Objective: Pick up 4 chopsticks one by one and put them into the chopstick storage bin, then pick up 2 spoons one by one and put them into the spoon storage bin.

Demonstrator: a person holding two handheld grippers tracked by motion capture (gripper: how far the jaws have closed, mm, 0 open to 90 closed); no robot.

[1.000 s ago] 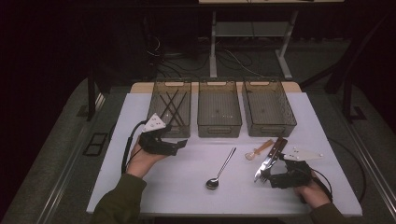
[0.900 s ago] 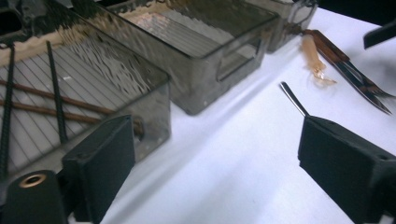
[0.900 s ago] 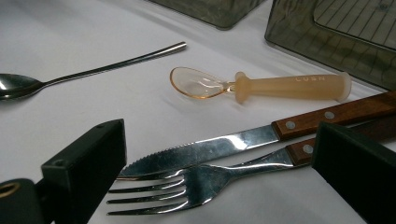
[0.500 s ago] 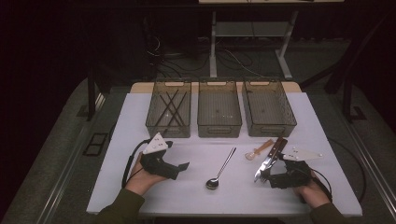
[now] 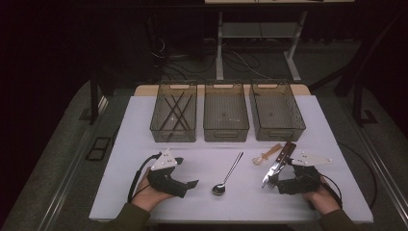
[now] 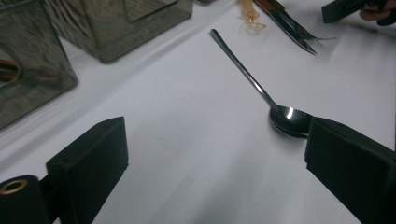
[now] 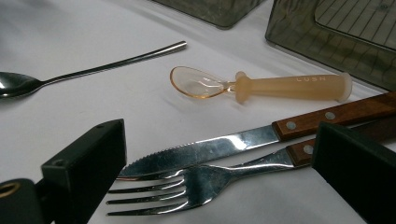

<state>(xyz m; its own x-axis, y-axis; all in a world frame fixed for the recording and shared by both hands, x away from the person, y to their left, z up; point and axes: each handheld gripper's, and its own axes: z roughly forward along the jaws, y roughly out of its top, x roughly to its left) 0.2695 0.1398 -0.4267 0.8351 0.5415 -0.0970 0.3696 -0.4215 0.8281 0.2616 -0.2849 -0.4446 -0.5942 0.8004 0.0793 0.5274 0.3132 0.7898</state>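
The left claw (image 5: 191, 183) sits low over the near-left worktop (image 5: 144, 125), held in the left hand (image 5: 146, 192), pointing right, its jaws wide apart after just closing slightly, nothing between them. The right claw (image 5: 270, 182), gripped by the right hand (image 5: 323, 198) at near right, points left with jaws spread.

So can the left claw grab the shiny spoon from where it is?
Probably yes. The left claw is open, the spoon lies bare on the table with its bowl right by one jaw, and nothing sits between them.
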